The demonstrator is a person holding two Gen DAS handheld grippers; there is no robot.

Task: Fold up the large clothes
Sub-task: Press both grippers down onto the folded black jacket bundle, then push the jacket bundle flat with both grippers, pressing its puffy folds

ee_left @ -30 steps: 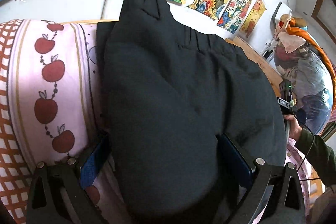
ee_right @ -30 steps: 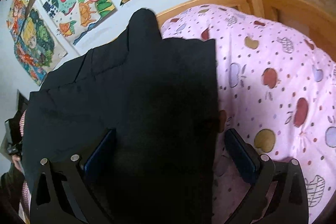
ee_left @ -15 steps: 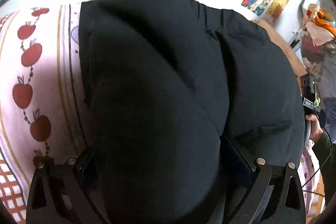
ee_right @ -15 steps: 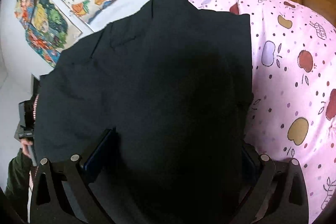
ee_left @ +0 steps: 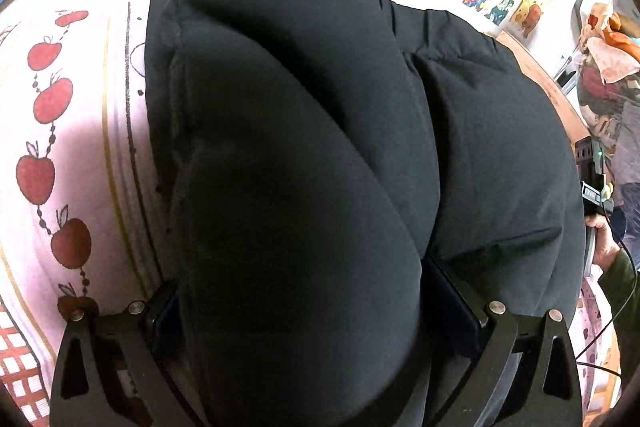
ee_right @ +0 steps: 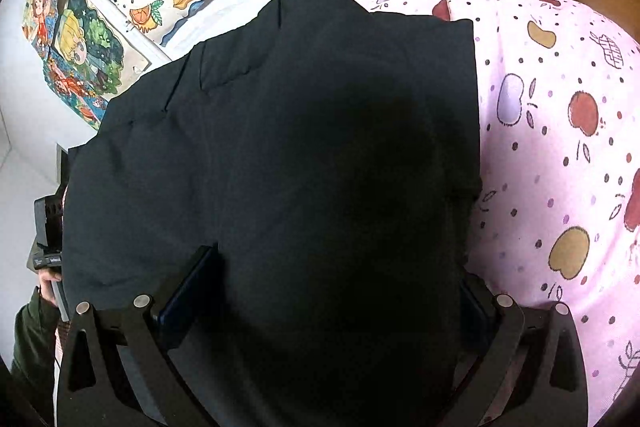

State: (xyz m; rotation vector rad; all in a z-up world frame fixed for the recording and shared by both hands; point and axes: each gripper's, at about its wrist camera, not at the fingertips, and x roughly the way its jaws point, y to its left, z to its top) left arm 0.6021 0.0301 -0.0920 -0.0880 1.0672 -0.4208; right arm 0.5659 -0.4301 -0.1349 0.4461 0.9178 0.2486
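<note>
Both tongs pushed the near hem farther up since a second ago. Black puffer jacket (ee_left: 304, 147) lies on the pink apple-print bed (ee_left: 60, 131): soft, bulky, light, slick shell; grip thick folded edges. Left tongs (ee_left: 312, 307) pinch a padded roll; right tongs (ee_right: 320, 299) pinch the near fold.

Black jacket (ee_left: 304, 155): now fills far more of both wrist views than a second ago, its bulging fold hiding most of the left tongs' (ee_left: 298, 311) pads. Apple-print bedding (ee_right: 560, 131): less visible. Wall posters (ee_right: 132, 7): pushed toward the edges.
</note>
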